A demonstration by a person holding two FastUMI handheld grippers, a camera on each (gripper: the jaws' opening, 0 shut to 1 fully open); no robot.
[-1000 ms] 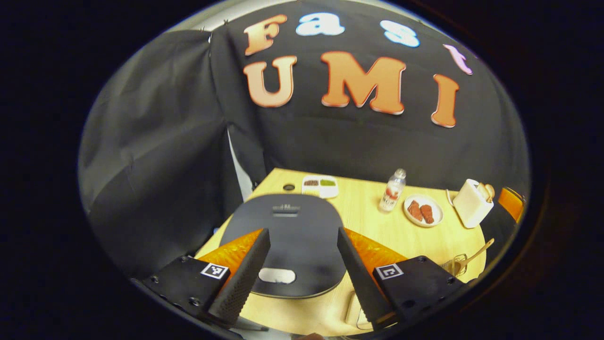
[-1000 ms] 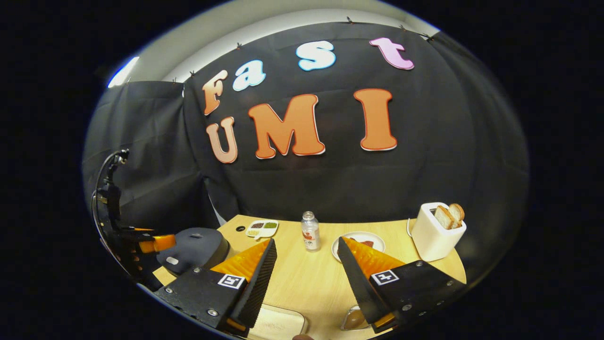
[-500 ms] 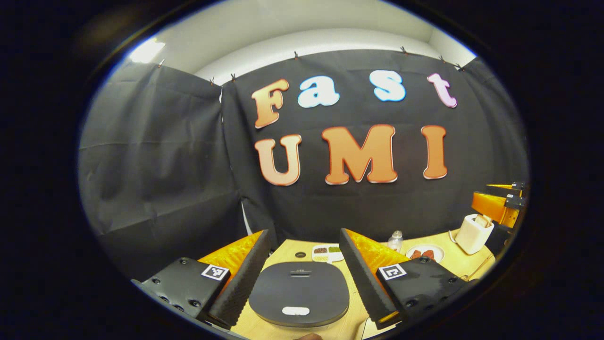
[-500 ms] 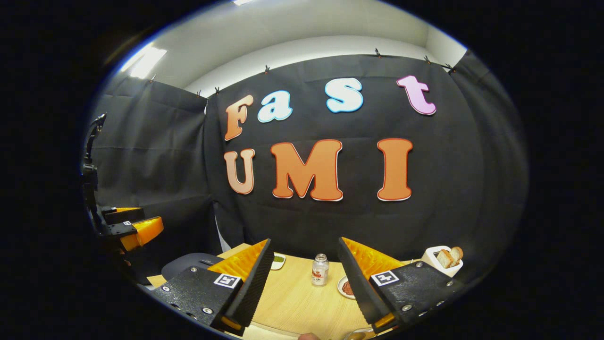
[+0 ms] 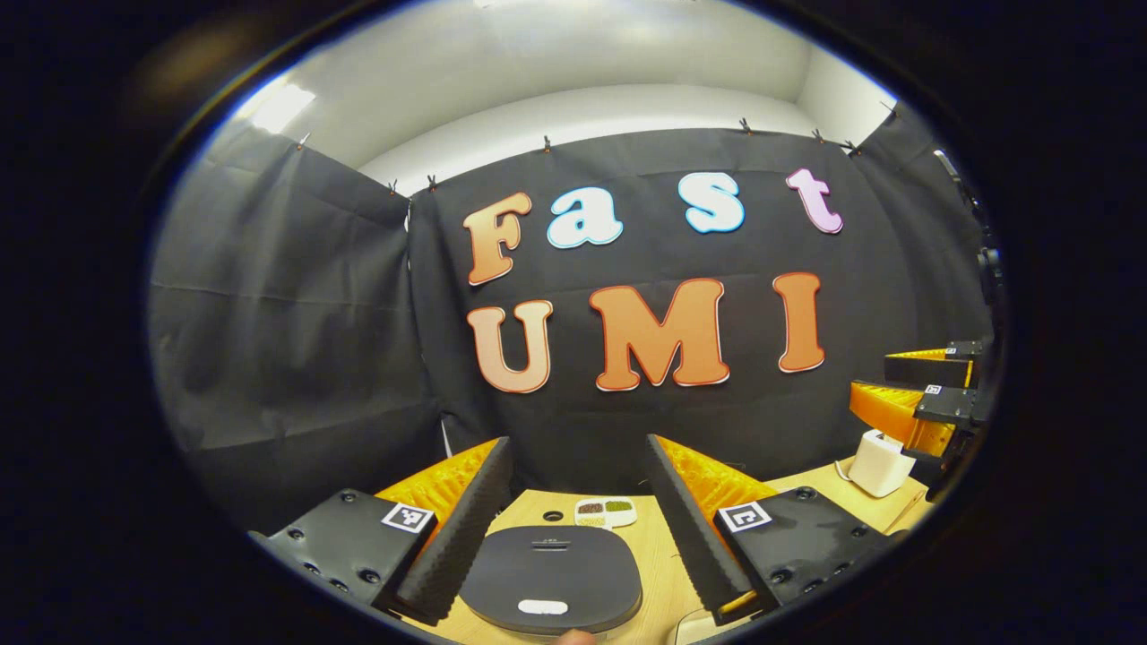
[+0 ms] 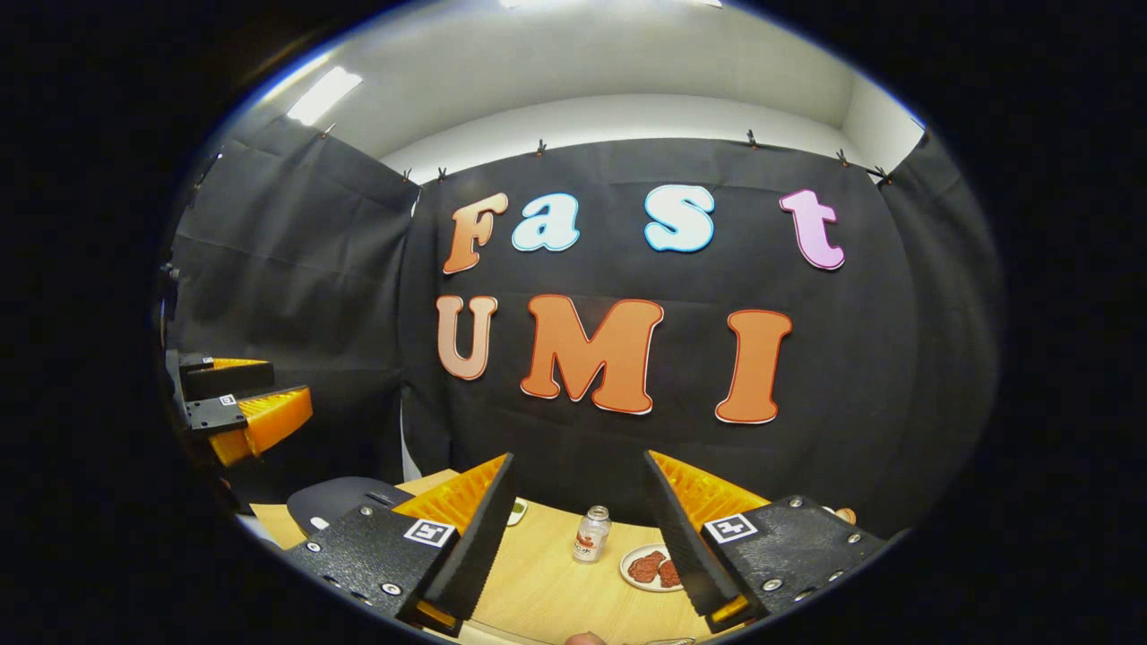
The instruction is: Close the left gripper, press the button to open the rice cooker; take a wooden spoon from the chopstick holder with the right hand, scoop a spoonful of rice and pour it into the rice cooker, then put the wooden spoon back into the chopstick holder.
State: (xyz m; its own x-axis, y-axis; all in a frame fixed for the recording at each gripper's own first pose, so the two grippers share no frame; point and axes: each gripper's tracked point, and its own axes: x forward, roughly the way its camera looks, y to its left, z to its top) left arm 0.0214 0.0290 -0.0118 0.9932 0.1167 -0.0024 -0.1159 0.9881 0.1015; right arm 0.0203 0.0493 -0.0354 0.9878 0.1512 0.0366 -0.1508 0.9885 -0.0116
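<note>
Black cloth walls off the booth behind a wooden table (image 5: 650, 587); white ceiling above.

Left gripper (image 5: 578, 466): I see its jaws spread wide, nothing between them, held up above the table. Rice cooker (image 5: 550, 580) sits directly below and ahead of it, framed between the two fingers, lid down. Its pale button (image 5: 542, 607) is at the near edge of the lid, no contact with either finger. Past the cooker, a small divided dish (image 5: 606, 511) near the wall. Far to its right, a white toaster (image 5: 876, 461) on the table edge.

Right gripper (image 6: 578, 479): jaws also spread, empty, also raised. Below it between the fingers, a small bottle (image 6: 590, 535) and, just right of that, a plate (image 6: 651, 568) with reddish pieces, partly hidden by the right finger. Cooker is down-left of it, mostly behind the left finger.

Each tool shows at the edge of the other's view, both level and well apart.

Spoon and chopstick holder: can't locate them from here.
</note>
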